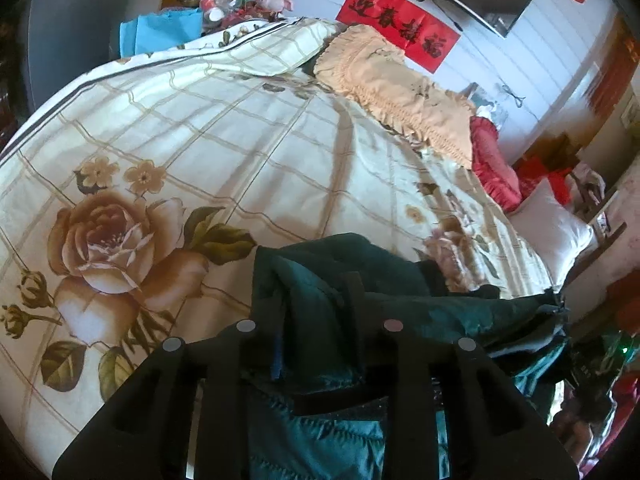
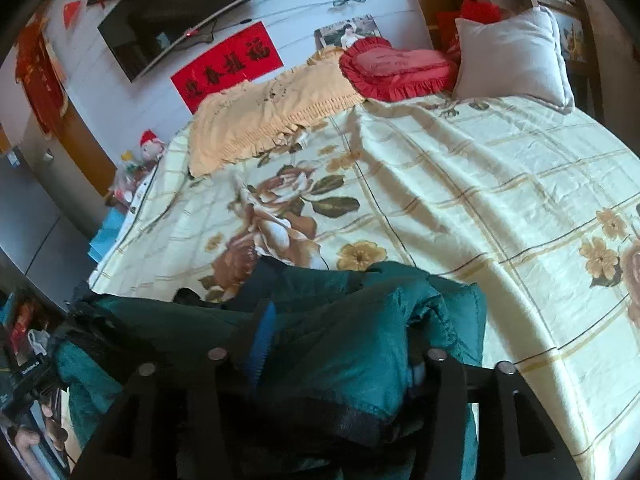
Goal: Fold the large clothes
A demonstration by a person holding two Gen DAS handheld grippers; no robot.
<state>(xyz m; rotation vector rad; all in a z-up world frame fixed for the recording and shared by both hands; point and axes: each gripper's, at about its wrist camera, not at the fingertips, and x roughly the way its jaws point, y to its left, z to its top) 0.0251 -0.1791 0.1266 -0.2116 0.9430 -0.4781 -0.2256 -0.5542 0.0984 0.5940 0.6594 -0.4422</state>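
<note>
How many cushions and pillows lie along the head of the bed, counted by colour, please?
Peach frilled cushion: 1
Red heart cushion: 1
White pillow: 1
Total: 3

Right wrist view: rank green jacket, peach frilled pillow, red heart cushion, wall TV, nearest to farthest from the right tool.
1. green jacket: bunched between the right tool fingers.
2. peach frilled pillow: mid-bed, left.
3. red heart cushion: bed head, centre-right.
4. wall TV: upper left, on the wall.
</note>
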